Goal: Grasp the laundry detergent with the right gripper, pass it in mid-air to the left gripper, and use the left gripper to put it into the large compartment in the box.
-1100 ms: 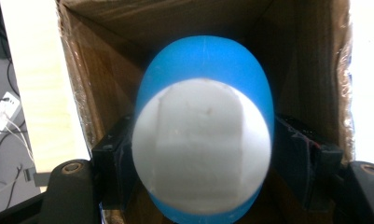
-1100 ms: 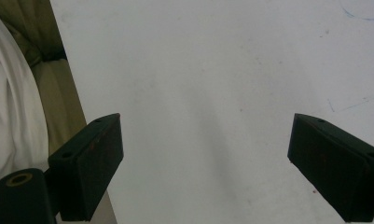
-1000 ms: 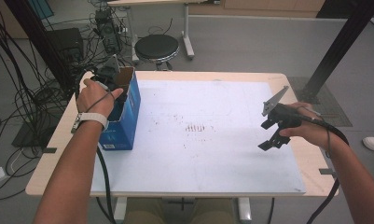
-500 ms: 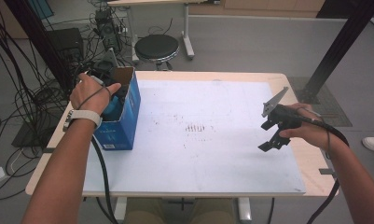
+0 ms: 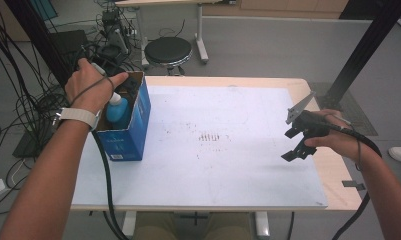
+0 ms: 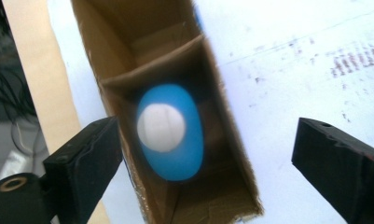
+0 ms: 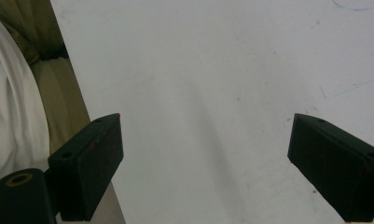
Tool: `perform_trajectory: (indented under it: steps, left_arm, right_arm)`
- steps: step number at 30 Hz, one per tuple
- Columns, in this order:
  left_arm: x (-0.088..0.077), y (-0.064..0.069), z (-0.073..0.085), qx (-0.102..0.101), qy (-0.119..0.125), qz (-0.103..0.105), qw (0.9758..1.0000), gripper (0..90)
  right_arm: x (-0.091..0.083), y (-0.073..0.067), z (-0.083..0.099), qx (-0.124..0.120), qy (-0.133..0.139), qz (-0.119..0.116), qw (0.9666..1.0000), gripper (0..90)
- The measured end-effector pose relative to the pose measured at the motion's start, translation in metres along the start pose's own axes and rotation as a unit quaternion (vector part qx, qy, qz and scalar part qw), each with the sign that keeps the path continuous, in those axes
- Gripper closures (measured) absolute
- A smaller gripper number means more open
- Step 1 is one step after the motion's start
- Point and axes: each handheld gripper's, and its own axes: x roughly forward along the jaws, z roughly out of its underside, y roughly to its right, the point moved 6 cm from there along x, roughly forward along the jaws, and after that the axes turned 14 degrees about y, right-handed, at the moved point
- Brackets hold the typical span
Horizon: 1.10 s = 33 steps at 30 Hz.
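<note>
The blue bottle [image 6: 171, 133] with its white cap [image 6: 160, 127] stands upright inside the open blue cardboard box [image 5: 138, 122], in the compartment on the near side of a cardboard divider [image 6: 152, 60], seen from straight above in the left gripper view. The left tongs [image 6: 205, 158] hang over the box with their jaws spread wide to either side of it; they have just been opening, and nothing is pressed between them, the bottle sitting free below. In the high view the left hand [image 5: 90, 87] is above the box's far end, at the left edge of the bench [image 5: 268, 82]. The box rests on a white sheet [image 5: 228, 165] that covers most of the bench and bears faint dark marks near its middle. Well apart, over the sheet's right edge, the right tongs [image 5: 294, 144] are held by the right hand [image 5: 338, 140], their jaws also wide and empty above bare white sheet.
</note>
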Motion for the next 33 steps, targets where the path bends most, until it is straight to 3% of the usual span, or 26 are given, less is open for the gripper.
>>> perform_trajectory:
  steps: [5, 12, 18, 22, 25, 27, 28, 33]
  left_arm:
    - [-0.019, 0.017, -0.014, 0.051, 0.027, 0.024, 0.9981, 8.9]
    - [-0.034, 0.038, -0.029, 0.083, 0.034, 0.036, 0.9954, 8.7]
    - [-0.040, 0.059, -0.042, 0.126, 0.034, 0.064, 0.9894, 8.7]
    - [-0.038, 0.074, -0.049, 0.171, 0.022, 0.087, 0.9812, 8.7]
    - [-0.031, 0.088, -0.052, 0.208, 0.014, 0.117, 0.9710, 8.6]
    - [-0.025, 0.095, -0.053, 0.224, 0.008, 0.131, 0.9657, 8.7]
    - [-0.020, 0.100, -0.053, 0.238, 0.001, 0.142, 0.9609, 8.6]
    - [-0.002, 0.122, -0.050, 0.285, -0.012, 0.175, 0.9423, 8.7]
  right_arm:
    - [-0.003, -0.001, 0.002, 0.004, -0.001, 0.003, 1.0000, 10.5]
    - [-0.004, -0.001, 0.000, 0.002, -0.002, 0.004, 1.0000, 10.5]
    - [-0.004, 0.000, 0.000, 0.005, -0.004, 0.003, 1.0000, 10.5]
    - [-0.006, 0.000, 0.000, 0.007, -0.004, 0.004, 1.0000, 10.5]
    - [-0.007, 0.001, 0.000, 0.011, -0.003, 0.006, 0.9999, 10.5]
    - [-0.008, 0.000, 0.000, 0.011, -0.002, 0.007, 0.9999, 10.5]
    - [-0.009, 0.000, 0.000, 0.012, -0.002, 0.007, 0.9999, 10.5]
    - [-0.009, 0.000, 0.000, 0.015, -0.002, 0.009, 0.9998, 10.5]
